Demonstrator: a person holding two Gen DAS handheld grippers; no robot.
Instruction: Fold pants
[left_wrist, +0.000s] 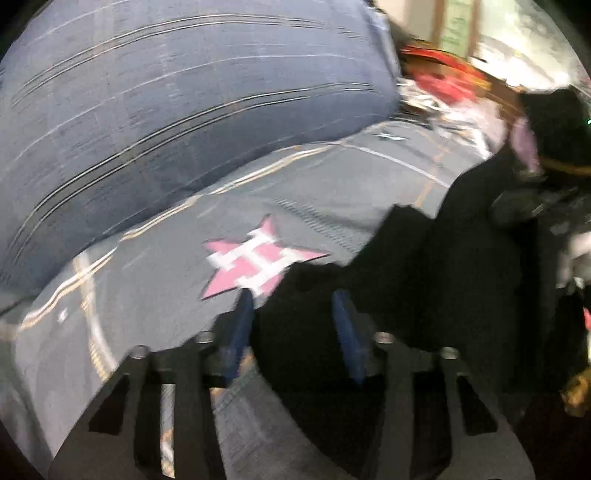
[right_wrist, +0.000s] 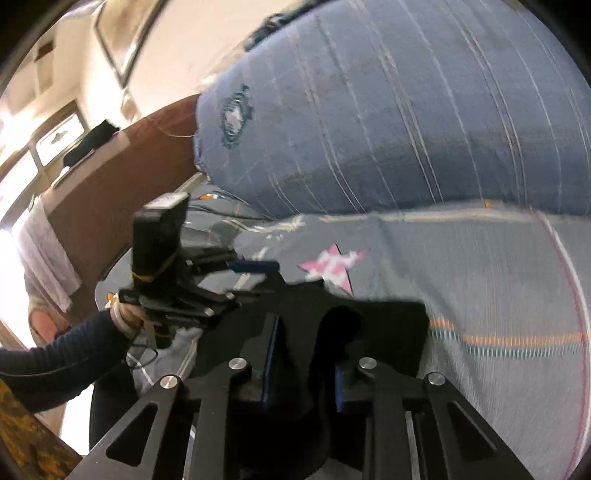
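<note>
Left wrist view: left gripper (left_wrist: 291, 306), jaws partly apart over a dark edge of the black pants (left_wrist: 424, 277) at lower right; whether the pads press, cannot tell. Pants lie on a grey bedspread (left_wrist: 147, 295) with a pink star (left_wrist: 251, 262), below a blue pillow (left_wrist: 184, 110). Right wrist view: right gripper (right_wrist: 306, 354) narrowed onto a raised pants ridge, apparently pinched; adds a sleeve (right_wrist: 62, 365) and brown headboard (right_wrist: 122, 206). Step, judged: taking hold. Next: lifting both holds together.

Left gripper (left_wrist: 291, 306) tilted down, right gripper (right_wrist: 306, 376) narrowed, jaws apart.
</note>
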